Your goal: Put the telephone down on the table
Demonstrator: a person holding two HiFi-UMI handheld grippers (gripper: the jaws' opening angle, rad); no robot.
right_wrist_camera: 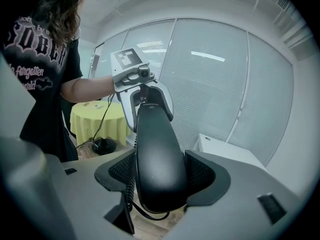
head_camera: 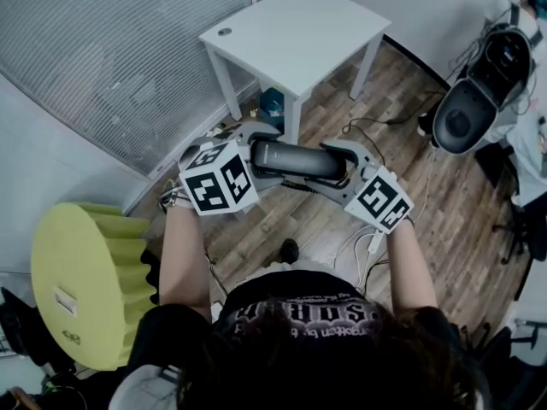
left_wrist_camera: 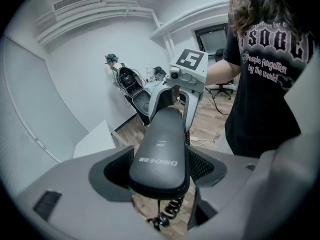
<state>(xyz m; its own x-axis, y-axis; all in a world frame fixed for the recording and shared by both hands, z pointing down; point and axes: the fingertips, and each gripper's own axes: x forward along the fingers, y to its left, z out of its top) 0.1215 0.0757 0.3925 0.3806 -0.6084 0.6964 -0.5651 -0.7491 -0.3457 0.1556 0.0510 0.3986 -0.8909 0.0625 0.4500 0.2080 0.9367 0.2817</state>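
Above floor point(head_camera: 444, 220): left gripper point(head_camera: 256, 156), right gripper point(head_camera: 346, 166) clamp telephone point(head_camera: 299, 159) ends; white table point(head_camera: 295, 28) ahead, yellow table point(head_camera: 85, 272) left.

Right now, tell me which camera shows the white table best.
The head view: the table stands whole there, top and legs. The left gripper view catches only a corner; the right gripper view, part of its top.

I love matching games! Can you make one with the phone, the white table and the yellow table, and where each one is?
1. dark grey plastic telephone handset
2. white square table
3. round table under a yellow-green cloth

A. head view's left edge
B. head view's top
C. held up, in the middle

Pairs: 1-C, 2-B, 3-A
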